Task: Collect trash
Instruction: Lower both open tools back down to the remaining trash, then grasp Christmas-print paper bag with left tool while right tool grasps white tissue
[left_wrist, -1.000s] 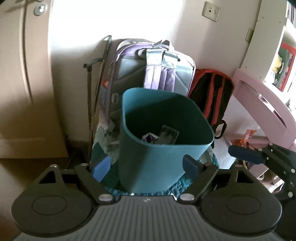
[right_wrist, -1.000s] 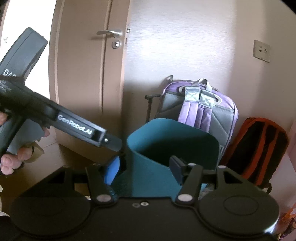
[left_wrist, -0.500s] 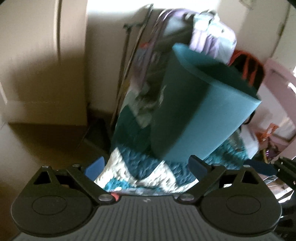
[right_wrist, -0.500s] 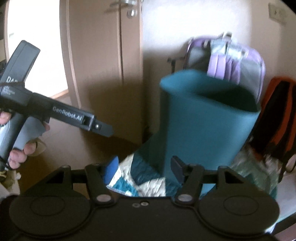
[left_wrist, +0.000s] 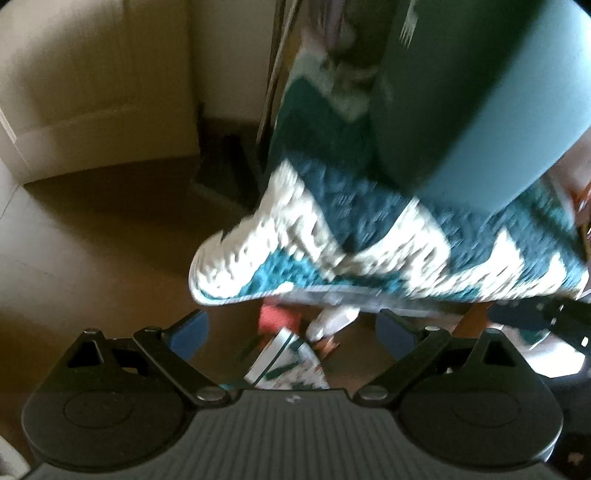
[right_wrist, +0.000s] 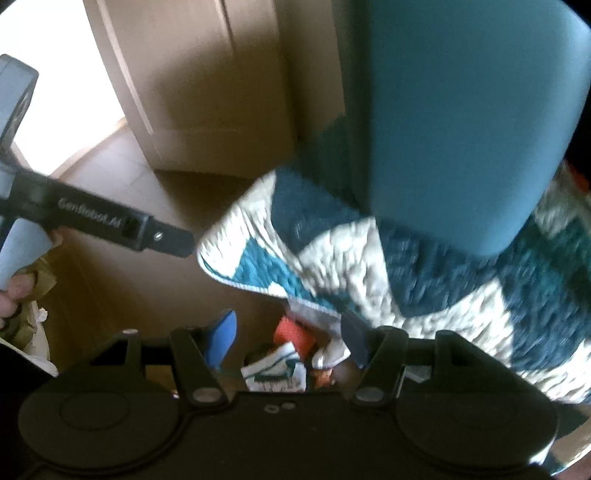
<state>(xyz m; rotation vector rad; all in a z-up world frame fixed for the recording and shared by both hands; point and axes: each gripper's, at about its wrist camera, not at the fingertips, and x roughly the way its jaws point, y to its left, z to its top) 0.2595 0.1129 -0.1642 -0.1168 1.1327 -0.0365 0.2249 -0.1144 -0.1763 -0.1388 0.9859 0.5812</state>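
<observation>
Although both views are blurred, the trash (left_wrist: 286, 354) can be made out: a small heap on the floor, just in front of the edge of the rug, and directly below the two grippers. The clearest piece is a white and green paper packet (right_wrist: 275, 371), lying flat and a little crumpled. Beside it is an orange-red scrap (right_wrist: 291, 332) and something white and rounded (left_wrist: 334, 319) which I cannot identify. I judge all of these to be light, thin and soft, not fragile; they will bend in a grip and may slide on the smooth floor. The packet is best taken at a raised edge or corner, not on its flat face.

The left gripper (left_wrist: 293, 326) has its jaws spread wide with nothing between the pads. The right gripper (right_wrist: 288, 332) is also open, less wide, and holds nothing; the heap shows in the gap between its fingers.

The floor (left_wrist: 92, 240) is smooth and brown, partly in shadow. A thick knitted rug (left_wrist: 369, 236) in white and teal lies on it, and the teal waste bin (right_wrist: 461, 129) stands on this rug, near the heap. Behind are a pale door (right_wrist: 192, 74) and a wall. At the left of the right wrist view, a hand (right_wrist: 13, 291) holds the handle of the other gripper.
</observation>
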